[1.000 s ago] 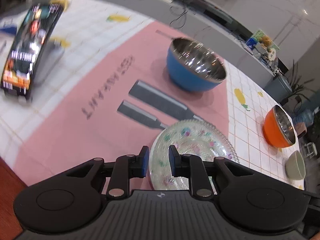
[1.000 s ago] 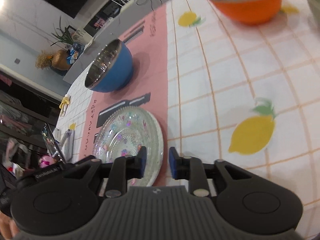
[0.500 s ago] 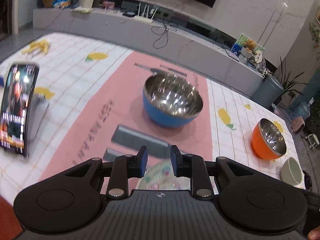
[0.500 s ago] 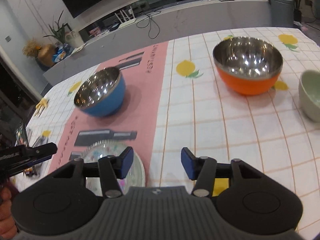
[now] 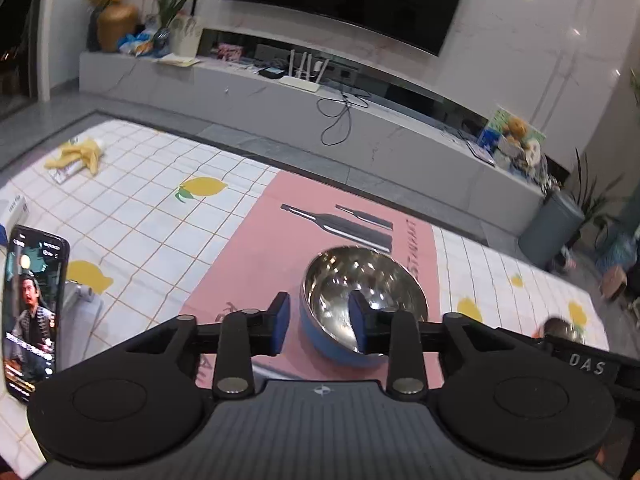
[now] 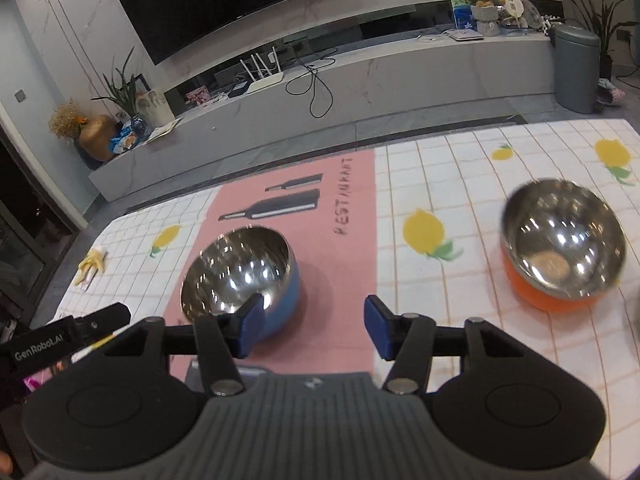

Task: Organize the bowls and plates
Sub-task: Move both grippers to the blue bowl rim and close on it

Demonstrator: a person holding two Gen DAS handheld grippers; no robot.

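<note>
Just beyond the opening left tongs (image 5: 319, 328) (empty): blue bowl (image 5: 362, 300).

A large dark TV (image 6: 232, 4) hangs on the marble-look wall (image 5: 520, 28) above 1 long grey console (image 6: 400, 76); the floor appears grey-tiled.

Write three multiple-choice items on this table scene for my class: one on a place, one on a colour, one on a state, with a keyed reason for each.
1. Where does the blue bowl stand?
A. on the pink mat
B. on the floor
C. inside the orange bowl

2. What colour is the outside of the bowl on the checked cloth?
A. green
B. orange
C. black

3. What do the right gripper's fingers hold?
A. a plate
B. a spoon
C. nothing

Key: 1 A, pink mat shows all around its base. 2 B, its wall is orange under the steel rim. 3 C, the gap between the opening fingers is bare.
</note>
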